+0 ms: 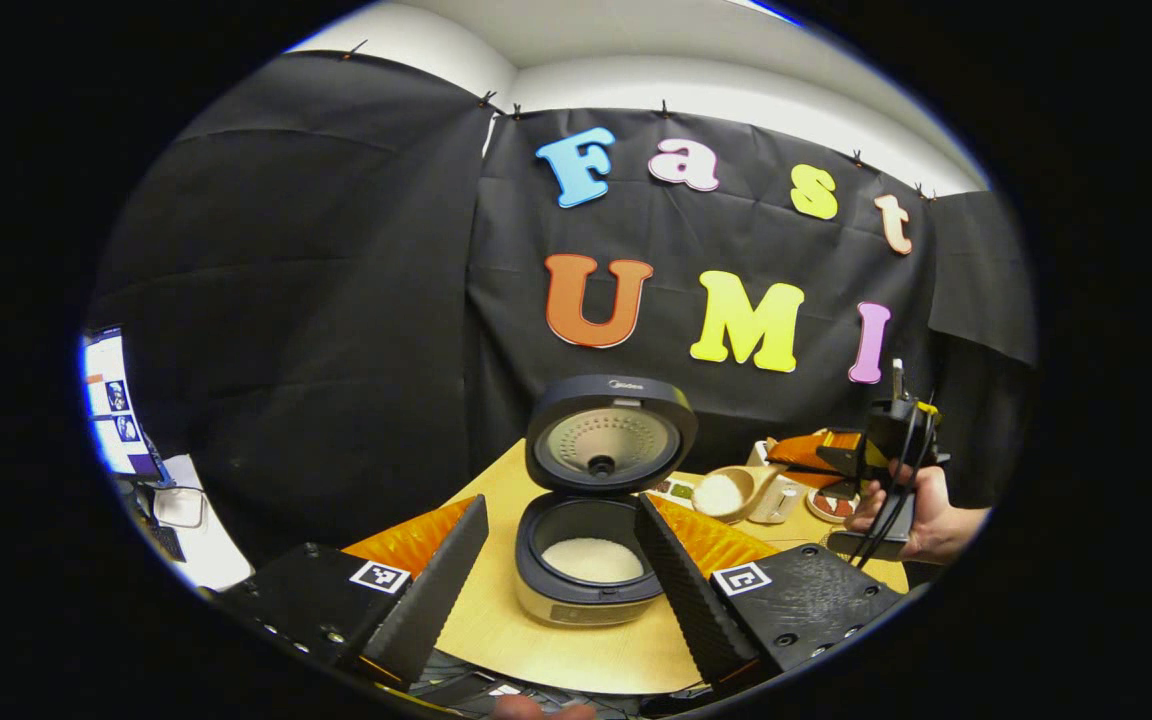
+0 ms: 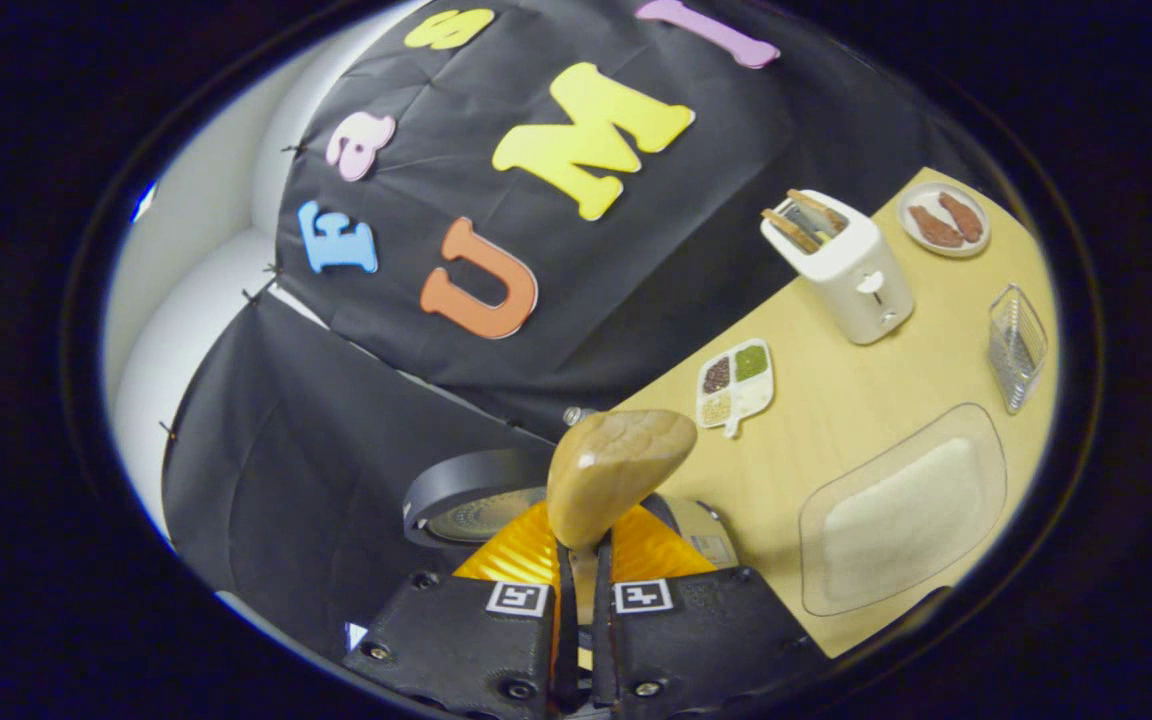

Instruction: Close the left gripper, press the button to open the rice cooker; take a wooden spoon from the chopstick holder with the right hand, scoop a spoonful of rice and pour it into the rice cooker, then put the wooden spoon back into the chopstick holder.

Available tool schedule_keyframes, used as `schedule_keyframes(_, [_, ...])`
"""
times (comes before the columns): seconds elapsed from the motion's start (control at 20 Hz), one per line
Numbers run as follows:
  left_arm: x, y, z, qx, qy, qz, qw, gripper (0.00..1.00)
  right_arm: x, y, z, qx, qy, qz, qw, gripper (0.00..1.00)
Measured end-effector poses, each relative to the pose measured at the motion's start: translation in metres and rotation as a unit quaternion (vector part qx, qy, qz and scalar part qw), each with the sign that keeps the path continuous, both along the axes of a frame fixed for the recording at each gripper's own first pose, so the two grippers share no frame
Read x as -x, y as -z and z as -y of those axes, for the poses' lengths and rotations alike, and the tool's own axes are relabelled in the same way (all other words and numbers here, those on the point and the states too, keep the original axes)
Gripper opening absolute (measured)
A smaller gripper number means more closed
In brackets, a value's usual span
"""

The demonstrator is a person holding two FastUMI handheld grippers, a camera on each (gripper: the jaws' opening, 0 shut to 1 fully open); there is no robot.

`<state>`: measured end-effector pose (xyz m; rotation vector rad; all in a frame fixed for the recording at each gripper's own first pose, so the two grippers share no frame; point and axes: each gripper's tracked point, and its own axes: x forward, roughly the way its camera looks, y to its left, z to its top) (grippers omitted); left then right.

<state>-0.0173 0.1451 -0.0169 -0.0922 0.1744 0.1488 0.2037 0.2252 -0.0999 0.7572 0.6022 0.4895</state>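
while clamped between the two nearly closed fingers of the right gripper [image 2: 582,590], wooden spoon [image 2: 616,470] stands straight up out of the claw, handle pinched low, bowl just beyond the fingertips with its rounded back toward the camera. behind the spoon and a little left of the claw, rim of the rice cooker [image 2: 476,500] lid. ahead and right of the claw, clear tray of rice [image 2: 901,515] flat on the table [image 2: 836,400], then a small divided dish [image 2: 734,385], farther off a white toaster [image 2: 841,265], a wire basket [image 2: 1016,345] and a plate [image 2: 944,220] at the far edge.

from the left gripper view, left gripper [image 1: 561,570] spread wide, holding nothing, fingers framing the open rice cooker [image 1: 591,560] just ahead, white rice in the pot, lid upright behind it. beyond and right, spoon [image 1: 731,492] heaped with rice, carried by the right gripper [image 1: 841,460] in a hand [image 1: 926,520], beside the cooker and not over the pot.
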Motion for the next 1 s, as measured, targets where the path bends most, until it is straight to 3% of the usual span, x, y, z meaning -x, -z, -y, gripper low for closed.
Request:
schedule_keyframes(0.2, [0.014, 0.004, -0.02, 0.01, -0.019, 0.002, 1.0, 0.95, -0.01, 0.014, -0.038, 0.062, -0.014, 0.016, 0.998, 0.11])
schedule_keyframes(0.5, [0.025, 0.008, -0.043, 0.025, -0.042, 0.007, 0.999, 0.95, -0.012, 0.03, -0.065, 0.162, -0.029, 0.058, 0.985, 0.11])
schedule_keyframes(0.75, [0.032, 0.017, -0.049, 0.032, -0.046, 0.004, 0.998, 0.95, -0.007, 0.033, -0.082, 0.244, -0.051, 0.118, 0.961, 0.11])
schedule_keyframes(1.0, [0.037, 0.018, -0.05, 0.032, -0.046, 0.005, 0.998, 0.95, -0.006, 0.03, -0.09, 0.293, -0.059, 0.161, 0.941, 0.11])
